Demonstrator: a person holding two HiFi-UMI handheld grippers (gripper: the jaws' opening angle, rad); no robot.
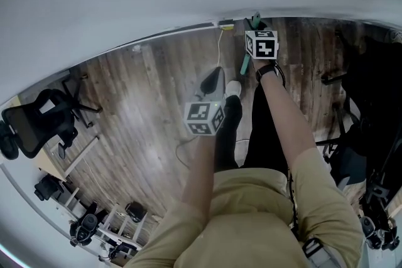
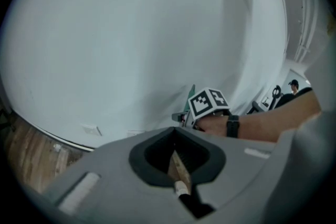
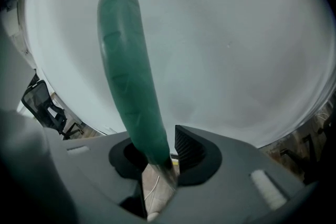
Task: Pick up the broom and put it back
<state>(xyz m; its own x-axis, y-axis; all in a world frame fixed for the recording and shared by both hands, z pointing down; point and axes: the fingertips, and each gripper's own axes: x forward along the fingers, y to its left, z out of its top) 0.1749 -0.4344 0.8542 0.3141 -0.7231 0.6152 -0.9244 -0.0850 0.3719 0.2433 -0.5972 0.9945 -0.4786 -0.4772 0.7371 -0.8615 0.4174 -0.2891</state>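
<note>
The broom's green handle [image 3: 128, 71] rises between the jaws of my right gripper [image 3: 157, 150], its loop end near the white wall. It rests against the left jaw, and a thin gap shows beside the ribbed right pad [image 3: 188, 148], so the jaws stand open around it. In the head view the right gripper [image 1: 254, 27] is at the foot of the wall with the handle [image 1: 244, 63] slanting below it. The left gripper view also shows the handle [image 2: 191, 93] by that hand. My left gripper [image 2: 176, 161] is shut with nothing in it and hangs over the wooden floor [image 1: 215, 74].
A white cable [image 1: 219, 47] runs from a wall socket [image 1: 226, 24] across the floor. A black office chair [image 1: 34, 123] stands at the left, a rack with gear [image 1: 94, 226] at the lower left. Dark equipment [image 1: 370, 97] crowds the right side. My shoe [image 1: 233, 88] is near the left gripper.
</note>
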